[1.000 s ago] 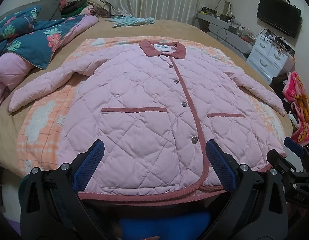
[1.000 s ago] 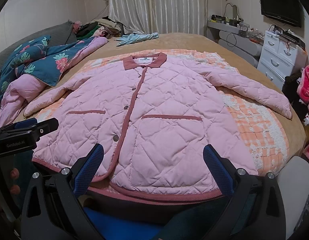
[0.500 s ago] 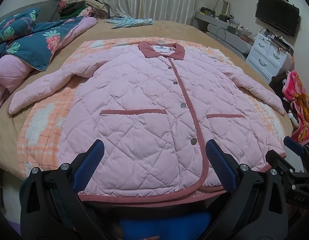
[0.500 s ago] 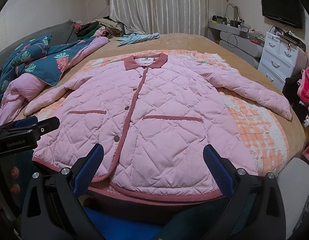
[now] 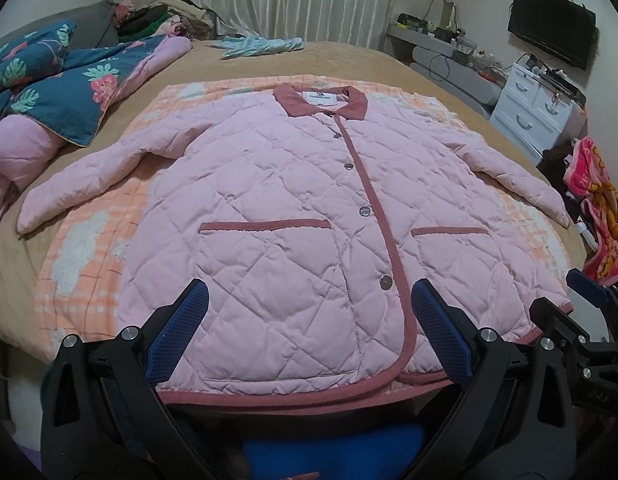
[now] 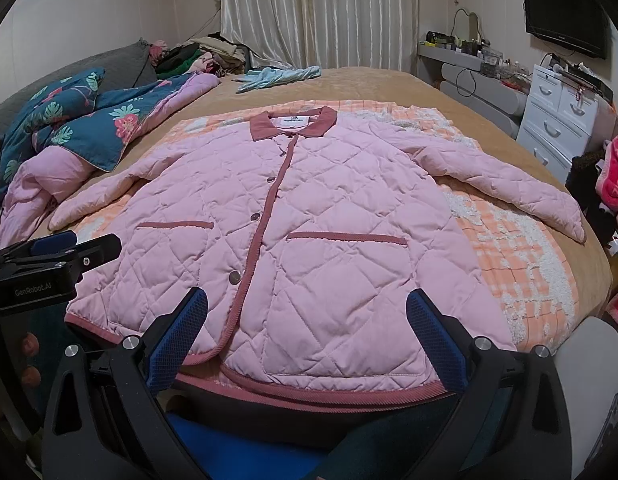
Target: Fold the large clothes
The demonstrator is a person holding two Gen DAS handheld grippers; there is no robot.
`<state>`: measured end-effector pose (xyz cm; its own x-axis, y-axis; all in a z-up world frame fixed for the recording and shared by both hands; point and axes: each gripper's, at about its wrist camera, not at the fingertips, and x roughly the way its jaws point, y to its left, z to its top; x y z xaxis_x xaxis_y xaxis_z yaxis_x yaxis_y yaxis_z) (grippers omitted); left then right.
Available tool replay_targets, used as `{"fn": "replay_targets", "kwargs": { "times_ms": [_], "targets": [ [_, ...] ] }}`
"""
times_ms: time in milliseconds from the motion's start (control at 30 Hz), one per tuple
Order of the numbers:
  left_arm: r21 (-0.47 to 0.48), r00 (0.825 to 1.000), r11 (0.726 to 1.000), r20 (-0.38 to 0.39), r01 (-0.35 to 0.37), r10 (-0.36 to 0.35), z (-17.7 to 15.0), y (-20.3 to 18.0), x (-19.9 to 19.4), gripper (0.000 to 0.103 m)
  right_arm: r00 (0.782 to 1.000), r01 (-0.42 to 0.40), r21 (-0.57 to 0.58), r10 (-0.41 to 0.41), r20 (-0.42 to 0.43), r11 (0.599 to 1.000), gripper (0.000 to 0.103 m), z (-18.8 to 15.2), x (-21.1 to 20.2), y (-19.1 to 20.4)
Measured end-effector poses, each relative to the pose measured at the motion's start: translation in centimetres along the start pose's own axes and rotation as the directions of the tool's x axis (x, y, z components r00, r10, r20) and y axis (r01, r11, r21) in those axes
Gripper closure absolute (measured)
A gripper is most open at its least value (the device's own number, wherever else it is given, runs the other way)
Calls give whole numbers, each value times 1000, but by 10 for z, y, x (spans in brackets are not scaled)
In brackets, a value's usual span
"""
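A pink quilted jacket point(image 5: 269, 216) with a dusty-red collar and trim lies flat and buttoned, face up, on an orange checked blanket point(image 5: 81, 252) on the bed; it also shows in the right wrist view point(image 6: 341, 224). Both sleeves are spread out to the sides. My left gripper point(image 5: 307, 316) is open and empty, above the jacket's hem on its left half. My right gripper point(image 6: 307, 320) is open and empty, above the hem on its right half. Each gripper shows at the edge of the other's view.
A blue floral quilt point(image 5: 69, 84) and pink bedding lie at the left. A light blue garment point(image 5: 261, 45) lies at the bed's far side. A white drawer unit point(image 5: 537, 112) and a pink towel point(image 5: 601, 204) are at the right.
Both grippers have drifted slightly; the jacket sits a little differently in view. The jacket itself has not moved and both grippers stay open.
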<state>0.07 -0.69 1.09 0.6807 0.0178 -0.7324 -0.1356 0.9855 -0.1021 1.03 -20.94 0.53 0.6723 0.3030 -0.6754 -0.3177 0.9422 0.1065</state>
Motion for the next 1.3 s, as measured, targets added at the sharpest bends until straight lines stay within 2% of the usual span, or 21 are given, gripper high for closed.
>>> {"fn": "replay_targets", "kwargs": {
  "times_ms": [667, 1300],
  "targets": [
    [0, 1000, 1000, -18, 5, -5, 3, -2, 8, 8, 1000, -11, 0, 11, -15, 1000, 4, 6, 8, 1],
    [-11, 1000, 1000, -14, 6, -6, 68, 9, 30, 8, 999, -21, 15, 21, -24, 1000, 4, 84, 34, -8]
  ]
}}
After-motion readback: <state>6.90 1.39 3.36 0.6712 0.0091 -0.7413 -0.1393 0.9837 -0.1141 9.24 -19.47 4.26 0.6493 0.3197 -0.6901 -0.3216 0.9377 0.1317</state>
